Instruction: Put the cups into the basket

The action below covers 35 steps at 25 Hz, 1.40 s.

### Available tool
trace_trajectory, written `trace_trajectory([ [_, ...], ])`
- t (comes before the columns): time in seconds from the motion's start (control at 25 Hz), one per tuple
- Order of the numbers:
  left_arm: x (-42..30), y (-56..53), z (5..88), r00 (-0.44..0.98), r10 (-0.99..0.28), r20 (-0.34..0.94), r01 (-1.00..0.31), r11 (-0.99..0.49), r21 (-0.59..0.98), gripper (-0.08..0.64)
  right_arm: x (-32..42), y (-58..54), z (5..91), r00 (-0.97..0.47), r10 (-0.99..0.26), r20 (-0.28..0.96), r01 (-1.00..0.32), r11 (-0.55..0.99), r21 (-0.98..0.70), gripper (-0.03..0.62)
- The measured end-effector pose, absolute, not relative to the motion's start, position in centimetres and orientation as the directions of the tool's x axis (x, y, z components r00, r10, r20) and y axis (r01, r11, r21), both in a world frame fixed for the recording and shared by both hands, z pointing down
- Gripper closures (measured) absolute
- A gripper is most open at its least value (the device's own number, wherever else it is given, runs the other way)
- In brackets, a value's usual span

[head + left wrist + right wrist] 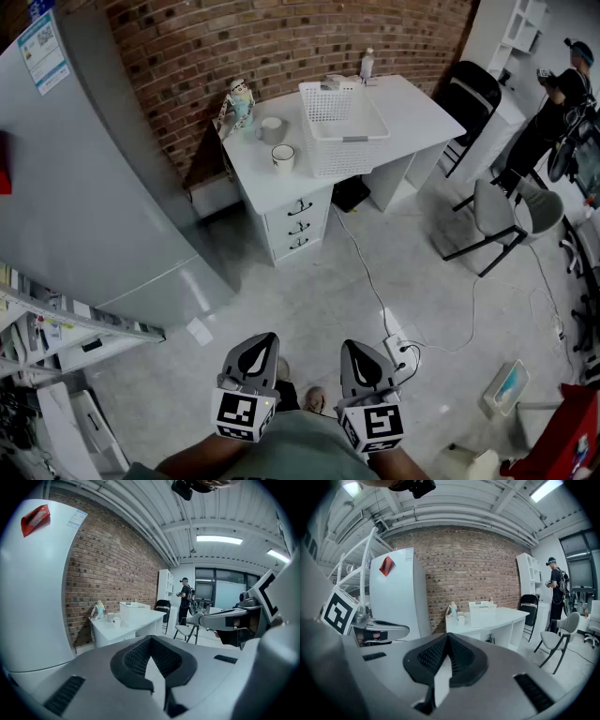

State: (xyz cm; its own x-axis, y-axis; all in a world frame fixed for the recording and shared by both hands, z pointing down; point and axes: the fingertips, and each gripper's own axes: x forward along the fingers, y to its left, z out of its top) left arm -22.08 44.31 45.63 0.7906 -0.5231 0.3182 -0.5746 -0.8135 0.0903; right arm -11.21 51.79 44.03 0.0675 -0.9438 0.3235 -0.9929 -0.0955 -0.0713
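Observation:
Two cups, one grey (272, 129) and one white (283, 157), stand on a white desk (412, 103) far ahead of me. A white slotted basket (342, 122) sits just to their right. Both grippers hang low at the near edge of the head view, over the floor and well short of the desk. The left gripper (261, 339) and the right gripper (354, 347) are each shut, with nothing between the jaws. In the left gripper view the cups (116, 619) and basket (133, 612) are small and distant. The right gripper view shows a cup (461, 619) beside the basket (483, 611).
A tall grey refrigerator (94, 159) fills the left side, with a metal shelf rack (56, 319) below it. On the desk are a figurine (240, 101) and a bottle (367, 64). A power strip (398, 352) with cable lies on the floor. Chairs (511, 211) and a person (553, 103) are at right.

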Motion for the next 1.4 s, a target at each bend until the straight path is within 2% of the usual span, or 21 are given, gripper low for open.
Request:
trace_trajectory([
  [0.44, -21.8, 39.8, 45.8, 0.802, -0.512, 0.309, -0.563, -0.820, 0.103, 0.552, -10.7, 47.2, 43.6, 0.068, -0.947, 0.314, -0.988, -0.108, -0.113, 0.581],
  [0.96, -21.4, 32.1, 42.8, 0.854, -0.462, 0.241, -0.496, -0.861, 0.107, 0.552, -10.8, 40.3, 40.1, 0.155, -0.950, 0.272, -0.981, -0.182, -0.075, 0.581],
  [1.4, -21.4, 28.4, 43.3, 0.846, -0.480, 0.231, -0.517, -0.845, 0.139, 0.552, -10.5, 35.7, 39.8, 0.139, -0.953, 0.268, -0.985, -0.162, -0.065, 0.581],
])
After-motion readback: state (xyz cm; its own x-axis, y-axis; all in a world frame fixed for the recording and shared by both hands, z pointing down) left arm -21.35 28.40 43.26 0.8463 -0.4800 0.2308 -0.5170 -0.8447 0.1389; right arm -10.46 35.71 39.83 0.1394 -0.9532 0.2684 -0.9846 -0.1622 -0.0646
